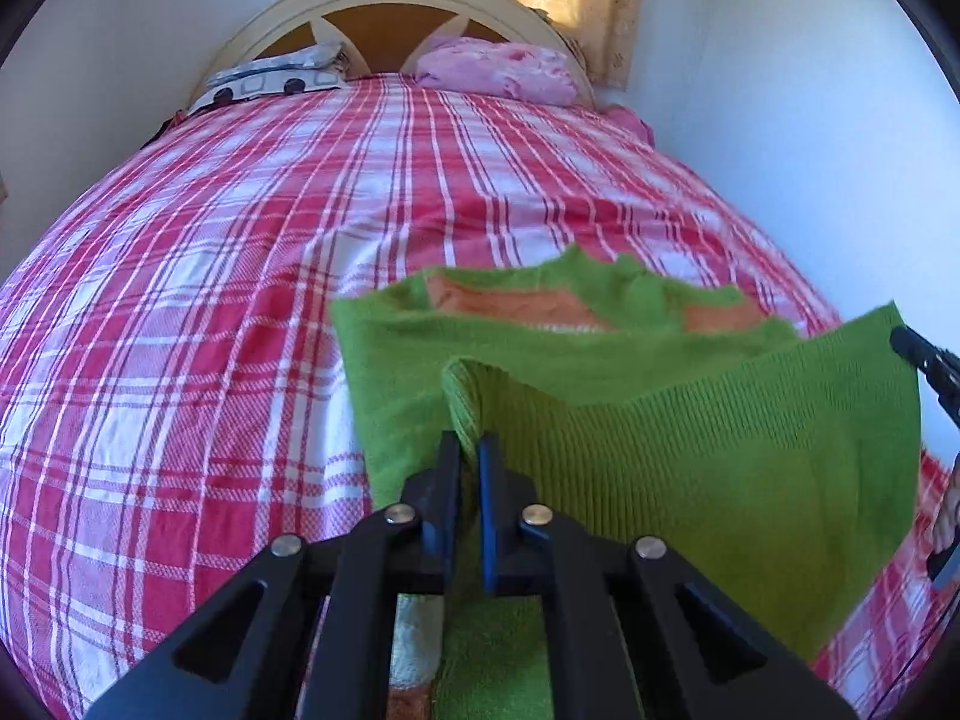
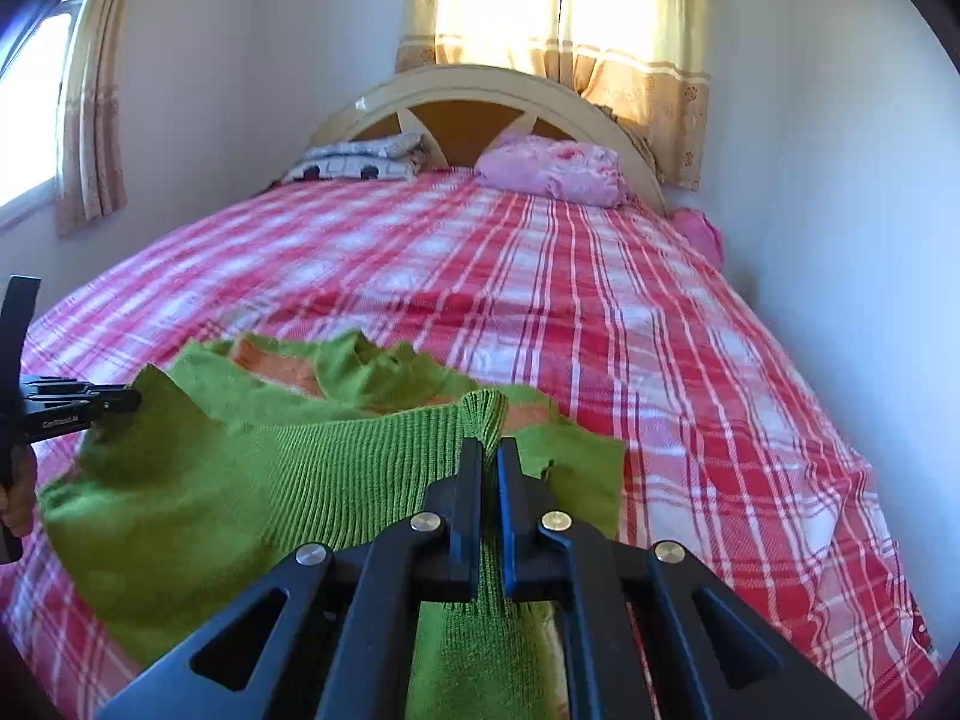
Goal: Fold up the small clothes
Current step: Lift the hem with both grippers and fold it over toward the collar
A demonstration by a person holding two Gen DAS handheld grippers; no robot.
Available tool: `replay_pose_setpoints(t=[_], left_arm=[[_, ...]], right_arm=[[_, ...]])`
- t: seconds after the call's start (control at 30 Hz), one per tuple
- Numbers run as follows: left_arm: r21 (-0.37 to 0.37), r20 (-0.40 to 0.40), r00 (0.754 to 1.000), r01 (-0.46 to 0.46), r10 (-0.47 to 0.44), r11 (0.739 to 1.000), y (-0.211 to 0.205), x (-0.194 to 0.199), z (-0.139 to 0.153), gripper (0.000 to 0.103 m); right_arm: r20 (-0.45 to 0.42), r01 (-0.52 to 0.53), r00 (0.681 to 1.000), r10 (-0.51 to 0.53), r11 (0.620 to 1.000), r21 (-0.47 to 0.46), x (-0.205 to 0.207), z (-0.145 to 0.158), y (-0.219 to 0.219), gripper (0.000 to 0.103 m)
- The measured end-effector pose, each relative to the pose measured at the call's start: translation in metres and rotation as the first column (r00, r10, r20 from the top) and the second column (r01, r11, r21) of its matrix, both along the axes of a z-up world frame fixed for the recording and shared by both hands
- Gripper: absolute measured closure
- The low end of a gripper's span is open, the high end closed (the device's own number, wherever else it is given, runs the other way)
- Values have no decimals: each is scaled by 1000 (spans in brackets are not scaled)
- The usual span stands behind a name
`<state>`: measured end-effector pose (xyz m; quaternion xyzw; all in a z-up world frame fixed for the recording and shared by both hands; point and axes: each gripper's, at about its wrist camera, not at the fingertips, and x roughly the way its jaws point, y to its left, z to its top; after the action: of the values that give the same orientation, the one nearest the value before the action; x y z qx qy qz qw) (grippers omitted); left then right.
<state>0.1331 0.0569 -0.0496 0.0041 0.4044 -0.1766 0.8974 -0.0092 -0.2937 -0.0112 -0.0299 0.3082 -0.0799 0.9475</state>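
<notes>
Both clamped on green sweater (image 1: 690,468) hem: left tool (image 1: 470,450), right tool (image 2: 490,456). Mid-fold over bed (image 1: 180,300); next, carrying hem toward collar.

A bed (image 2: 540,276) fills the room, spread with a red, pink and white plaid cover. At its far end stands a cream arched headboard (image 2: 480,84) with brown wooden panels. Against it lie a pink pillow (image 2: 552,171) and a grey-and-white patterned pillow (image 2: 360,159). Plain white walls (image 2: 840,150) close in on both sides. Behind the headboard a window is hung with tan and cream curtains (image 2: 570,18), sunlight glowing through them. A second curtained window (image 2: 36,90) shows on the left wall.
</notes>
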Motion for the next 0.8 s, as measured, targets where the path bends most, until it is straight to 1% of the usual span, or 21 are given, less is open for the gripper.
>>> replay_pose_setpoints(t=[0.1, 0.13, 0.17, 0.2, 0.23, 0.27, 0.37, 0.4, 0.43, 0.47, 0.6, 0.63, 0.73, 0.8], left_arm=[[18, -14, 1000, 3, -3, 1000, -3, 5, -4, 94], [10, -41, 999, 6, -6, 1000, -2, 7, -9, 88], [-8, -71, 997, 12, -13, 1000, -1, 8, -14, 76], [-20, -97, 995, 12, -14, 1000, -1, 9, -19, 68], [-28, -112, 994, 11, -14, 1000, -1, 10, -25, 55], [-28, -110, 994, 9, -12, 1000, -1, 9, -27, 52], [3, -102, 995, 5, -5, 1000, -4, 7, -31, 52], [12, -96, 995, -1, 2, 1000, -4, 8, -32, 53], [17, -90, 996, -8, 9, 1000, -4, 8, -32, 72], [29, -81, 997, -12, 14, 1000, -4, 8, -32, 96], [54, -67, 998, 9, -5, 999, -9, -2, -29, 97], [39, -70, 998, 6, -3, 999, -6, -3, -26, 97], [-51, -74, 997, -42, 39, 998, 7, 1, -5, 97], [-73, -60, 996, -69, 64, 995, 11, 13, 11, 97]], right_arm=[[8, 0, 1000, 0, 1000, -1, 0, 3, 1, 99], [6, -1, 1000, 1, 1000, 3, 1, 2, 0, 99], [2, -2, 1000, 2, 1000, 7, 1, 0, 0, 99], [-5, -1, 1000, 1, 1000, 11, 1, -4, 0, 99], [-12, 0, 1000, 0, 1000, 13, 1, -7, 1, 99], [-17, 0, 1000, 0, 1000, 16, 1, -9, 1, 99], [-30, 5, 1000, -4, 1000, 24, -1, -14, -1, 99], [-32, 7, 999, -6, 1000, 29, -1, -14, -2, 99], [-31, 9, 999, -8, 1000, 30, -2, -14, -3, 99], [-31, 12, 999, -11, 999, 31, -3, -14, -3, 99], [-48, 14, 999, -12, 1000, 27, -5, -16, 0, 99], [-47, 5, 999, -4, 1000, 24, -6, -14, 1, 99], [-22, -18, 1000, 19, 1000, 20, -8, -1, 4, 99], [-3, -29, 1000, 29, 999, 24, -4, 9, 3, 99]])
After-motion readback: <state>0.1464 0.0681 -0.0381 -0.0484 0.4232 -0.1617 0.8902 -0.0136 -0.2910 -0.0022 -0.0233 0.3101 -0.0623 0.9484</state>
